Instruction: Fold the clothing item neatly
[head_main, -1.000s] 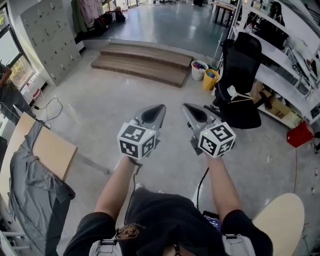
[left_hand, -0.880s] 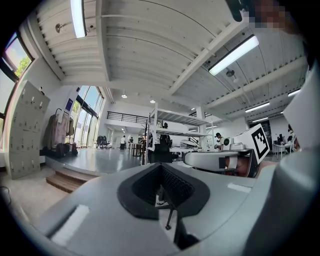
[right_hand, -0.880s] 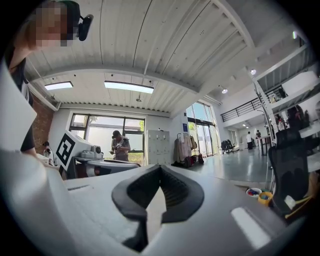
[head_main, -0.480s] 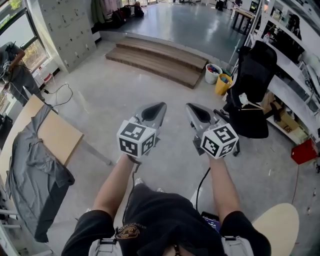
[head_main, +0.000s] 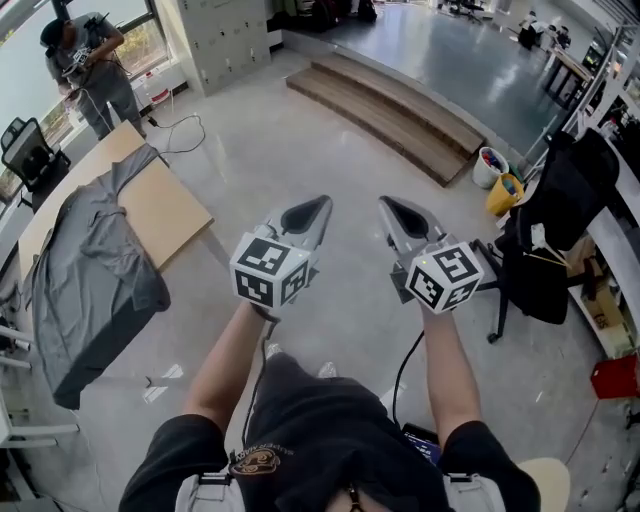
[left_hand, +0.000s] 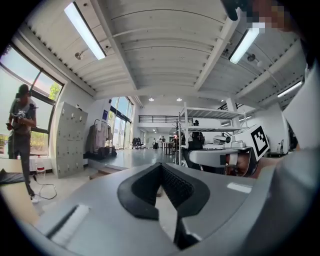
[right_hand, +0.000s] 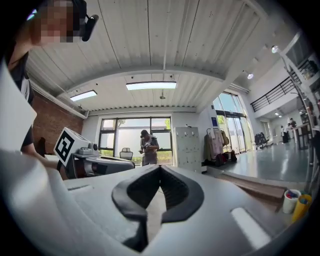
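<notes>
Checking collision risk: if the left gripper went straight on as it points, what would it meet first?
Nothing close: the left gripper, jaws shut and empty, points over bare floor; the wooden steps lie far ahead, probably below its line.

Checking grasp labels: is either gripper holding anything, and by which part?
Nothing held. Left gripper and right gripper are both shut, empty; the grey cloth garment lies apart on the wooden table.

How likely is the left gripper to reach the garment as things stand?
Probably not yet. The left gripper is held over bare floor, well apart from the garment on the table. Nothing blocks the way; a step closer seems needed.
</notes>
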